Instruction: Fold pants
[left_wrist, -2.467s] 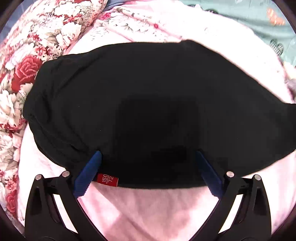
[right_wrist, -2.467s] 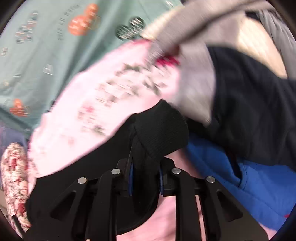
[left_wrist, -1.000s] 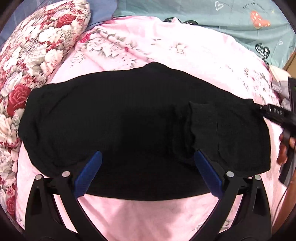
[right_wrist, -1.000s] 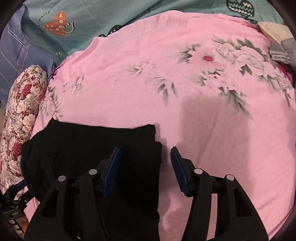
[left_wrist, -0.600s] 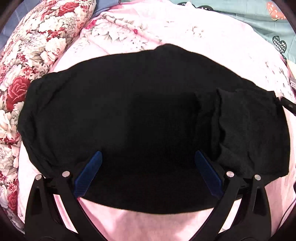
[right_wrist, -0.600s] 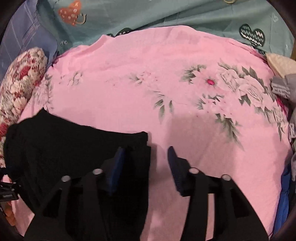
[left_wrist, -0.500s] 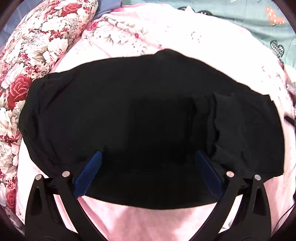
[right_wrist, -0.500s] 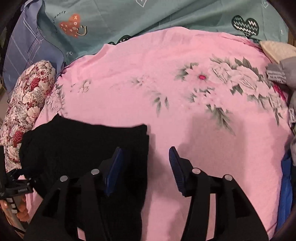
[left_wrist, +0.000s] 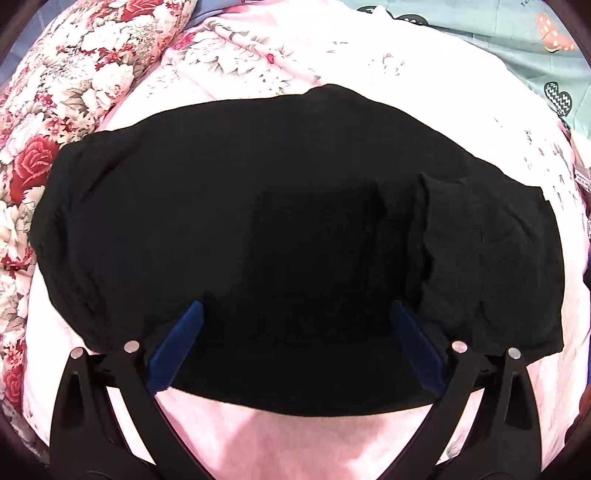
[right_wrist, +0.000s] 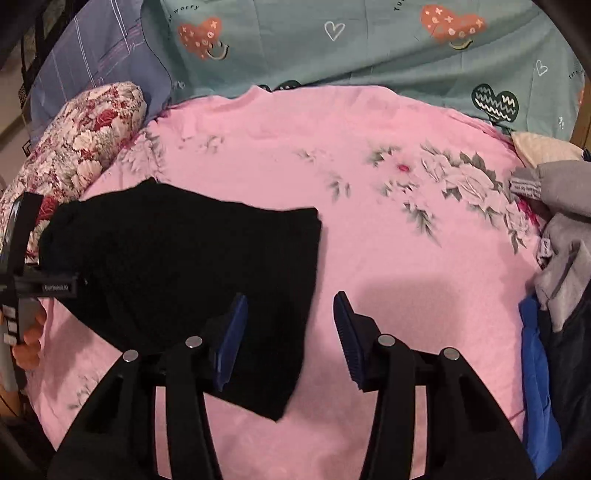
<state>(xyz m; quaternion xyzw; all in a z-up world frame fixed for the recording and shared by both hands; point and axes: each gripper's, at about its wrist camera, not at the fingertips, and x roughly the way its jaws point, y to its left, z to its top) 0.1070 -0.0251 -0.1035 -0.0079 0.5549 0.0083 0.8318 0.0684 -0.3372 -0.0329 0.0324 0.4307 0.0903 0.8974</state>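
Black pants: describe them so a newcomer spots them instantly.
Start at the pink floral sheet covering the bed. On its left part, beside the red rose-print pillow, lie the black pants, folded flat. They are the only plain black item; the grey and blue clothes sit piled at the right edge.

Black pants (left_wrist: 280, 221) lie folded across a pink floral sheet (left_wrist: 303, 439), filling the middle of the frame, with a doubled layer at the right. The left gripper (left_wrist: 295, 314) hangs over their lower edge, blue pads spread wide apart. A red floral pillow (left_wrist: 74, 74) sits upper left.
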